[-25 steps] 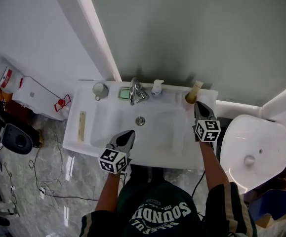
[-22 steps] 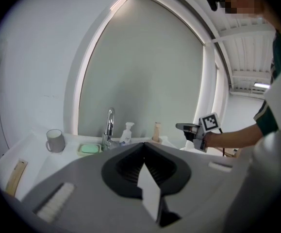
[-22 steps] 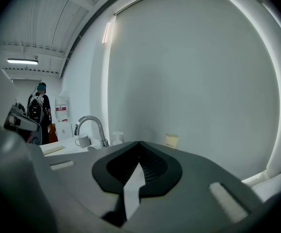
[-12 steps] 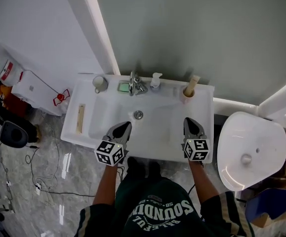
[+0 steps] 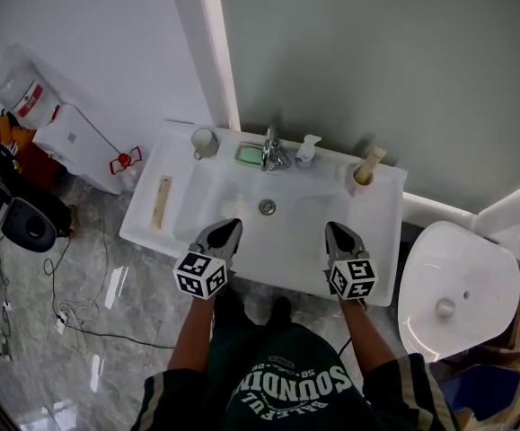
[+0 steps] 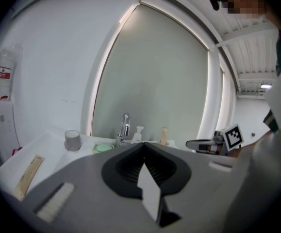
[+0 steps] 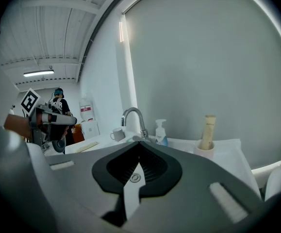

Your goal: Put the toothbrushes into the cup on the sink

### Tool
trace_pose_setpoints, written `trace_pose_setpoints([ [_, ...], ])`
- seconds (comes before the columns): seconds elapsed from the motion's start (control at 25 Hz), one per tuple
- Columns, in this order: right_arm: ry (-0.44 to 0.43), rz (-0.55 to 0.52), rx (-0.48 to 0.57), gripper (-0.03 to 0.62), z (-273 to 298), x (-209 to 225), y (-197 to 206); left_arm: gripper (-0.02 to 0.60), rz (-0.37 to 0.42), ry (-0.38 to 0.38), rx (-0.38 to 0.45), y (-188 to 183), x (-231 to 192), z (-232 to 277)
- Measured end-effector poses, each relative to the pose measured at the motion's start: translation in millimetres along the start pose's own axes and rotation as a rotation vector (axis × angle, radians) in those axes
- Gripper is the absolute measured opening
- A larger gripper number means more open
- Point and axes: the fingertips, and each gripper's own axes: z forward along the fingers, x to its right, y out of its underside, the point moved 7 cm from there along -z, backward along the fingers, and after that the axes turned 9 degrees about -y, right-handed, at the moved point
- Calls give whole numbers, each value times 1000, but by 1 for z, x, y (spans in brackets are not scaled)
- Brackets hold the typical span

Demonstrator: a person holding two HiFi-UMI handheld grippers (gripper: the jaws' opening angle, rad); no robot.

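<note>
The person wears a dark green short-sleeved shirt (image 5: 286, 389) with white block lettering across it and pale stripes on the sleeve (image 5: 418, 380) at the lower right of the head view. The left hand-held gripper (image 5: 226, 230) and the right hand-held gripper (image 5: 336, 230) are grey tapering shells. Each has a black ribbed hollow and a white cube (image 5: 199, 277) printed with black square markers.

Dark green shirt (image 5: 286, 389) on the person, bottom edge of head view: white upside-down print "SOUNDIN"; smaller line beneath illegible. Red label on clear water jug (image 5: 26, 97): unreadable.
</note>
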Motion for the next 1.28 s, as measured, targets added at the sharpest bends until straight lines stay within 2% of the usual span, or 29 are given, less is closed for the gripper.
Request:
trace_pose_setpoints([
  [0.32,-110,-41,-18,3,72,-61,-11,51,-24,-65,19,-1,-70,-26],
  [0.96,-341,-84,-106,3,264,-214,-23,51,-66,-239,29,-8,-272,-90],
  [1.28,-401,-78,-205,3,320,-268,-3,51,-88,-235,4,1,-323,-99],
])
